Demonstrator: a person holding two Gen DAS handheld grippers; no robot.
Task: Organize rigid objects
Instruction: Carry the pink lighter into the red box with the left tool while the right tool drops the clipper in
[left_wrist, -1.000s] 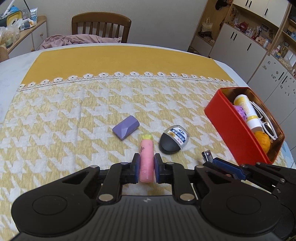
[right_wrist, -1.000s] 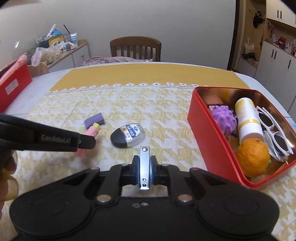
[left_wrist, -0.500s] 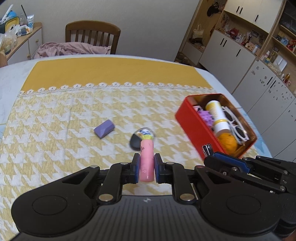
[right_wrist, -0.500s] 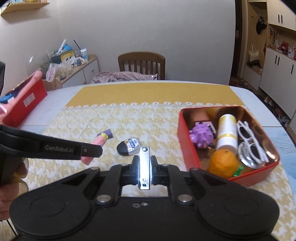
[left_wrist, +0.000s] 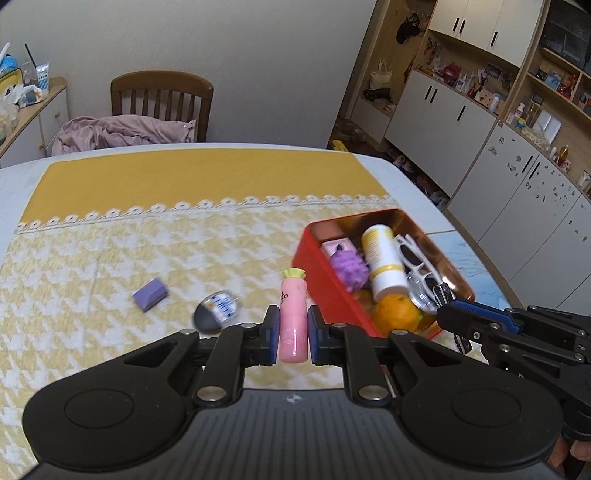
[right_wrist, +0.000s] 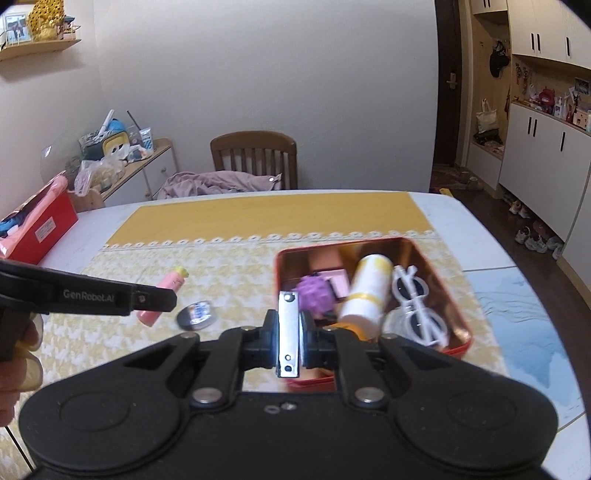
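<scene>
**Midway: two small items held above the red tin**

Aloft over the yellow-and-white houndstooth cloth on the surface (left_wrist: 110, 258), my left gripper (left_wrist: 292, 328) is clamped on a pink plastic tube with a pale yellow frilled cap (left_wrist: 293, 314), cap pointing forward, just short of the rectangular red metal tin (left_wrist: 325, 280). My right gripper (right_wrist: 288, 338) pinches a silver metal nail clipper (right_wrist: 288, 332) lengthwise, apparently over the tin's near edge, so a release would likely drop it inside. Already in the tin lie a spiky purple ball (left_wrist: 349, 267), a white-and-yellow bottle (left_wrist: 382, 262), white-framed sunglasses (left_wrist: 417, 266) and an orange fruit (left_wrist: 395, 312). Waiting on the cloth are a lilac faceted block (left_wrist: 150, 294) and a black-and-silver oval gadget (left_wrist: 216, 312), blurred. Both held items look rigid and slim, hence the narrow, centred grips.
</scene>
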